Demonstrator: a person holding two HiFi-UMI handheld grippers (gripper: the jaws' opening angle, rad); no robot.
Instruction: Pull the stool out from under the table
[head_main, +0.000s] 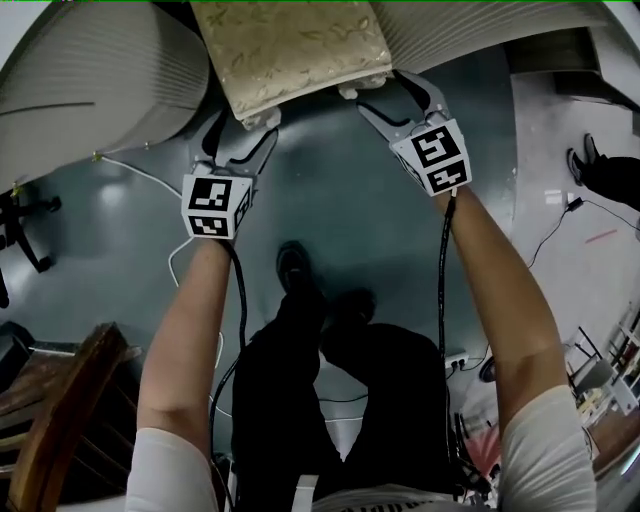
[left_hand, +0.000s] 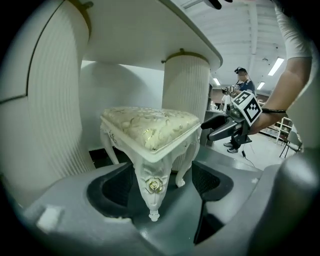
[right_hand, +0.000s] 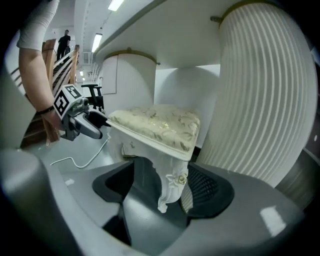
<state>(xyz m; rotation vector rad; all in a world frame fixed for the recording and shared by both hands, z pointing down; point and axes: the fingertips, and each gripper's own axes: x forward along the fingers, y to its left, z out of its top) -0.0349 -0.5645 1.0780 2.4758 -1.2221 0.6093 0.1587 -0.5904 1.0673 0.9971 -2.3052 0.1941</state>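
The stool (head_main: 290, 50) has a cream cushion with a gold leaf pattern and white carved legs. It stands under the white table (head_main: 90, 70), at the top of the head view. My left gripper (head_main: 240, 140) is at the stool's near left corner and my right gripper (head_main: 385, 95) at its near right corner. In the left gripper view, a leg with a gold rose (left_hand: 152, 185) stands between the open jaws of the left gripper (left_hand: 160, 192), clear of the pads. In the right gripper view, the other front leg (right_hand: 172, 185) stands between the open jaws of the right gripper (right_hand: 162, 192).
Fluted white table columns (left_hand: 185, 100) (right_hand: 265, 100) flank the stool on both sides. A white cable (head_main: 140, 170) lies on the dark floor at left. A wooden chair (head_main: 60, 420) is at lower left. A person (left_hand: 242, 82) stands in the background, and my own foot (head_main: 292, 265) is behind the grippers.
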